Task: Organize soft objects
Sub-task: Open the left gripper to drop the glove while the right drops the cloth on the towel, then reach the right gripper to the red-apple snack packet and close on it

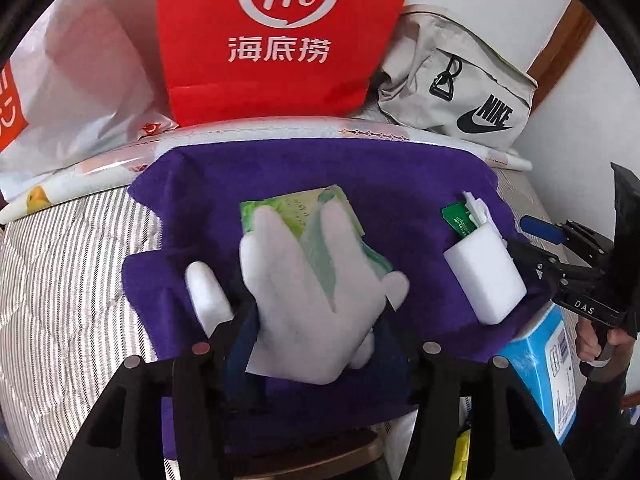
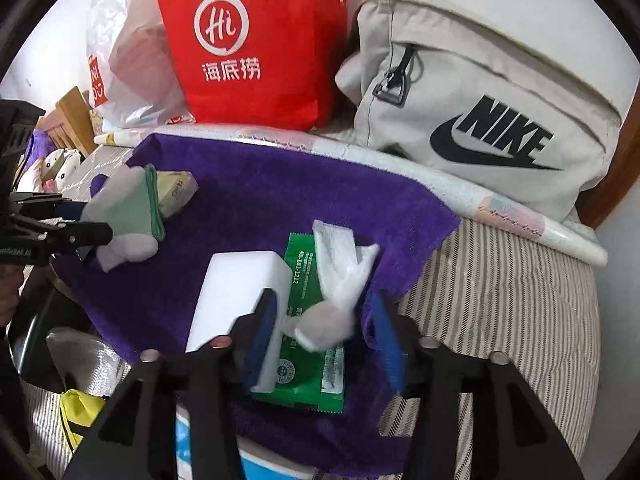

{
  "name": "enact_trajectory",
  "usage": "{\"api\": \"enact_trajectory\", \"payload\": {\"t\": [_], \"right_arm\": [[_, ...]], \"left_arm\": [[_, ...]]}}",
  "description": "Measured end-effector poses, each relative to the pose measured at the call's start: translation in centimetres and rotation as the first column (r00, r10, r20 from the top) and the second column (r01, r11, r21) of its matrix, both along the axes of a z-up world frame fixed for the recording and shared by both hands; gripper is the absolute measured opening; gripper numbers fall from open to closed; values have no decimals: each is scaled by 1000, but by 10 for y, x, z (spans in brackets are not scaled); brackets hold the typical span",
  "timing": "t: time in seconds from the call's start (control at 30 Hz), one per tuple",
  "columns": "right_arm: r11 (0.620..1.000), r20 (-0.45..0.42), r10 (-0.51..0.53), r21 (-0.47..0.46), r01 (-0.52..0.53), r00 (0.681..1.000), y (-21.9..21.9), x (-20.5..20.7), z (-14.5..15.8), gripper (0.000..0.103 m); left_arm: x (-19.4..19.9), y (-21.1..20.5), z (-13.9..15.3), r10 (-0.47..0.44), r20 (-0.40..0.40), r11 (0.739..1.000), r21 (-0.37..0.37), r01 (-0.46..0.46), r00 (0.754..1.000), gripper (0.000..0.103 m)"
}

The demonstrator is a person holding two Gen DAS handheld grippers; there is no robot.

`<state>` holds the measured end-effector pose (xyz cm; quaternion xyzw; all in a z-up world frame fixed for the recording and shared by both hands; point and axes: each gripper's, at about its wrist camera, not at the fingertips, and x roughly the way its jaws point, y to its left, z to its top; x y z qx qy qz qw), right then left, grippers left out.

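Observation:
A purple towel (image 1: 400, 184) lies spread on the striped bed; it also shows in the right wrist view (image 2: 256, 188). My left gripper (image 1: 316, 332) is shut on a white and green glove (image 1: 304, 280), held over a green tissue pack (image 1: 288, 204). In the right wrist view the glove (image 2: 132, 216) hangs from the left gripper (image 2: 92, 236) beside the pack (image 2: 180, 192). My right gripper (image 2: 324, 340) is open around a crumpled white wipe (image 2: 340, 280) and its green packet (image 2: 308, 360), next to a white sponge block (image 2: 236, 288). The sponge also shows in the left wrist view (image 1: 484, 276).
A red paper bag (image 1: 276, 40), a white plastic bag (image 1: 80, 80) and a grey Nike bag (image 2: 480, 92) stand behind the towel along a rolled white mat (image 1: 280, 128). A blue box (image 1: 548, 364) sits at the towel's right front. Striped bedding (image 2: 500, 312) lies on both sides.

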<state>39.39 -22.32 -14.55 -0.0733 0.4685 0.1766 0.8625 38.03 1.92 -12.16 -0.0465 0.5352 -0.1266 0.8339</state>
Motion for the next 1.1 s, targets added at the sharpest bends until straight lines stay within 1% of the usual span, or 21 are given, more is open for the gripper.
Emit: {"api": "enact_trajectory", "payload": {"t": [0.03,0.07,0.1,0.13,0.2,0.27,0.33,0.67,0.77,0.87,1.0,1.1], "right_arm": [[1000,8,-2,-3,2,1000,0,-2,2,53],[1000,11,-2,-7,2,1000,-1,-5,5,53],[1000,13,-3,-7,3,1000,-2,-7,7,53],[1000,19,-8,-4,8,1000,-3,-10,10,53],[1000,26,-15,2,15,1000,-4,-18,16,54],[1000,36,-19,11,18,999,-5,-27,23,56],[999,51,-25,27,23,998,-6,-39,30,63],[996,94,-35,80,28,995,0,-111,57,64],[995,104,-25,96,15,994,6,-131,63,64],[994,116,-22,108,9,993,12,-151,64,64],[991,102,-10,133,-4,995,22,-174,57,64],[994,108,11,107,-22,994,33,-189,53,63]], "left_arm": [[-1,3,2,10,-1,1000,-4,-10,1000,55],[-2,5,3,22,4,1000,2,-22,1000,58],[-4,8,6,37,13,999,19,-37,999,62],[-6,10,8,48,20,998,34,-49,999,63],[-11,14,13,61,34,997,53,-63,998,64],[-19,18,20,67,43,997,38,-69,997,64],[-29,21,27,74,55,996,36,-76,996,64],[-86,27,63,88,132,994,60,-96,987,64],[-108,30,71,100,156,990,82,-114,983,64],[-127,34,74,108,160,990,74,-121,981,64],[-155,41,74,114,164,990,64,-126,980,64],[-171,47,73,128,167,989,58,-140,978,64]]}}
